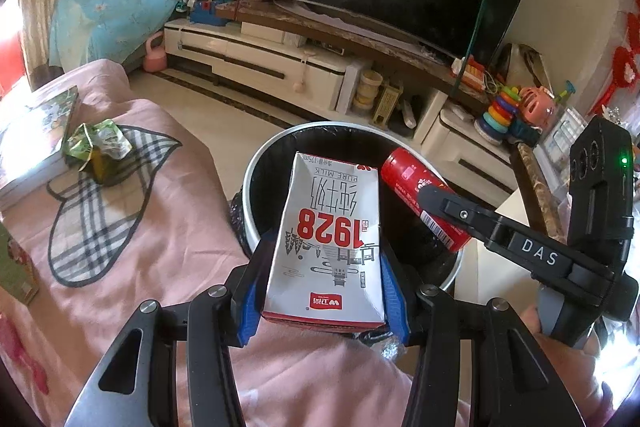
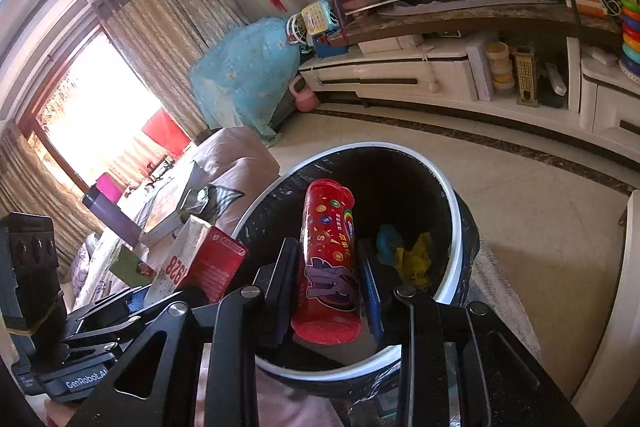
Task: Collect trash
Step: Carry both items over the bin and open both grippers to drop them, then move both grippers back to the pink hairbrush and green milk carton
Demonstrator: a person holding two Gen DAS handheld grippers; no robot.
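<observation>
Both tools hang over the trash bin (image 2: 448,195), a round white-rimmed pail lined with a black bag that stands on the pale tiled floor (image 2: 540,211) just beside a surface draped in a pink cover (image 1: 168,247).

The left tool (image 1: 324,251) is clamped on a grey-and-white milk carton (image 1: 332,227) with a red base, its blue pads (image 1: 390,291) pressing the carton's two sides. The carton points out over the near rim of the bin.

The right tool (image 2: 328,259) is clamped on a red candy tube (image 2: 328,259), a cylinder with coloured dots and purple lettering. The tube sits between the pads and is held above the bin's open mouth. The left wrist view shows this tube (image 1: 420,195) just beside the carton, to its right, the two apart.

Down inside the bin lie a yellow wrapper (image 2: 416,259) and something blue (image 2: 388,241) next to it.

On the pink cover, well apart from the bin, a crumpled green packet (image 1: 98,147) rests against a book (image 1: 36,135), partly on a plaid, heart-shaped cloth (image 1: 100,203).
</observation>
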